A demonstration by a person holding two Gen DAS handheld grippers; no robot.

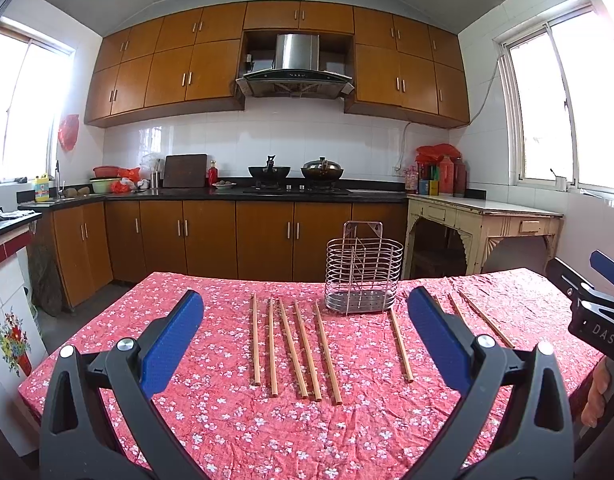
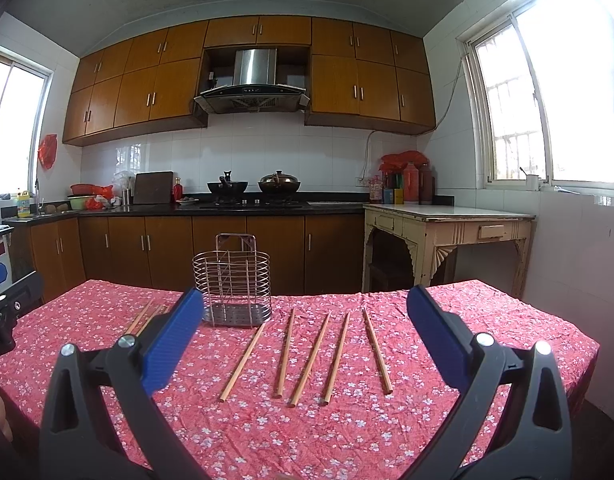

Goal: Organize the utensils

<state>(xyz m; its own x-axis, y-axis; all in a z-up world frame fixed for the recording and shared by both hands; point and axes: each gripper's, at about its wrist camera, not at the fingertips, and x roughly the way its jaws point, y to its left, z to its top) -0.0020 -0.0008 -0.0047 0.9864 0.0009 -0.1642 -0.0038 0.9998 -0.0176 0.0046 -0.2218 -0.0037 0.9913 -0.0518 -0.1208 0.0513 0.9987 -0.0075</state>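
Several wooden chopsticks (image 1: 293,348) lie side by side on the red floral tablecloth (image 1: 247,420), with a single one (image 1: 401,346) further right. Behind them stands an empty wire utensil holder (image 1: 363,270). My left gripper (image 1: 305,326) hovers open above the near chopsticks, holding nothing. In the right wrist view the holder (image 2: 233,282) stands at the back, several chopsticks (image 2: 311,358) are spread in front of it, and my right gripper (image 2: 303,326) is open and empty above them. The right gripper (image 1: 599,300) also shows at the left view's right edge.
The table (image 2: 547,320) ends at edges on the left and right, with floor beyond. Behind it run brown kitchen cabinets (image 1: 227,236), a stove with two woks (image 1: 295,172) and a cream side table (image 1: 487,216). A person's hand (image 1: 597,396) holds the right gripper.
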